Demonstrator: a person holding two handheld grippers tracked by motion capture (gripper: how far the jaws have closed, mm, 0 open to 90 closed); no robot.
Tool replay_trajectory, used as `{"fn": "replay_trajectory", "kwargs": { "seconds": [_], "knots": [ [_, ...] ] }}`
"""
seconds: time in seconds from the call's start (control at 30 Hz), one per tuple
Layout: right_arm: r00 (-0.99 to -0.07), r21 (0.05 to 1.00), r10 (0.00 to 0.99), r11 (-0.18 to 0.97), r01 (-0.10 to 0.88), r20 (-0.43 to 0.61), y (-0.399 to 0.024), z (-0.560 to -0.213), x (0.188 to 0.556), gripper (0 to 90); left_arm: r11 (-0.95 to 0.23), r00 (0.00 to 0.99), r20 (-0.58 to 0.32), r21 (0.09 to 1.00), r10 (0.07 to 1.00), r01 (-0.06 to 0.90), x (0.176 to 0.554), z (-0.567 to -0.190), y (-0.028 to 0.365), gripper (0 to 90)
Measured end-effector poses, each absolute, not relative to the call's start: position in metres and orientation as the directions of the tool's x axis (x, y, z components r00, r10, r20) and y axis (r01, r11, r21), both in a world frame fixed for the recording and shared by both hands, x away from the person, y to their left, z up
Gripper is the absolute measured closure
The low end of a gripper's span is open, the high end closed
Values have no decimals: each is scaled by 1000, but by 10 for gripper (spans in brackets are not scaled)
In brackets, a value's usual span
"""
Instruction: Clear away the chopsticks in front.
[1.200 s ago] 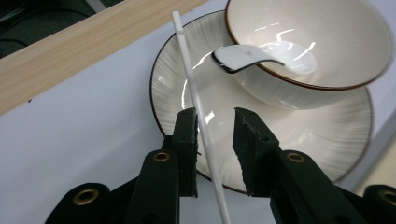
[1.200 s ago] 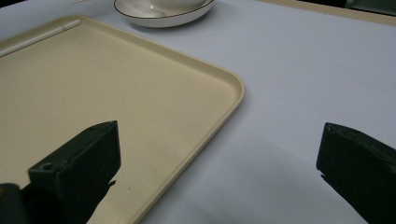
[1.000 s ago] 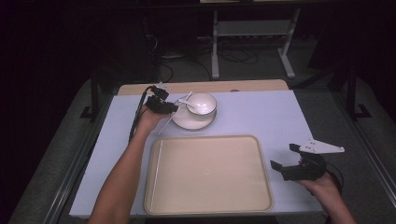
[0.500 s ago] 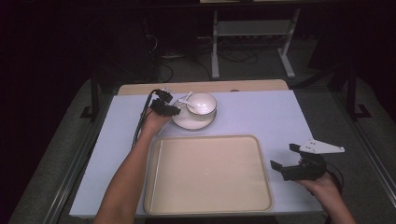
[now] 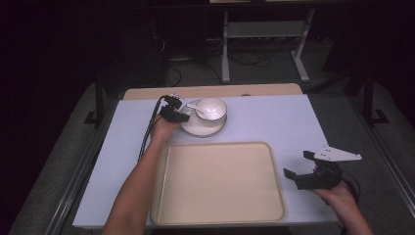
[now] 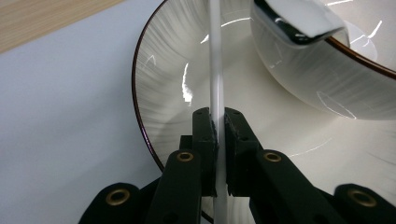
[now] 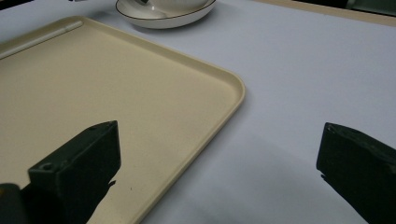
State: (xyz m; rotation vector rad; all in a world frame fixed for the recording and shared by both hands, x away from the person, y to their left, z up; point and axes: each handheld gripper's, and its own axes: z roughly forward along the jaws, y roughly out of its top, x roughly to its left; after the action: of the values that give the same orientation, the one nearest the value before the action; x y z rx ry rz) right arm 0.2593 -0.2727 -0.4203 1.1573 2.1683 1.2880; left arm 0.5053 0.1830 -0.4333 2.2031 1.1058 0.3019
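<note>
Your left gripper (image 6: 219,122) pinches the white spoon (image 6: 215,70) by its handle, jaws having just closed on it over the saucer (image 6: 161,88). Spoon's head rests in the bowl (image 5: 211,108), which sits on that saucer at the table's far side. Nearer you, the tray (image 5: 218,182) lies bare. Your right gripper (image 5: 298,169) hovers just beside the tray's right edge, jaws spread, holding nothing. Judging by this, the grasp is made; lifting the spoon and moving the crockery remain.
</note>
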Motion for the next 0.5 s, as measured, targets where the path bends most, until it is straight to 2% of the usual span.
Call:
{"fn": "replay_trajectory", "kwargs": {
  "seconds": [0.5],
  "knots": [
    [-595, 853, 798, 243, 462, 95, -273, -420, 259, 0, -422, 609, -95, 637, 788, 645, 496, -407, 203, 838]
  ]
}}
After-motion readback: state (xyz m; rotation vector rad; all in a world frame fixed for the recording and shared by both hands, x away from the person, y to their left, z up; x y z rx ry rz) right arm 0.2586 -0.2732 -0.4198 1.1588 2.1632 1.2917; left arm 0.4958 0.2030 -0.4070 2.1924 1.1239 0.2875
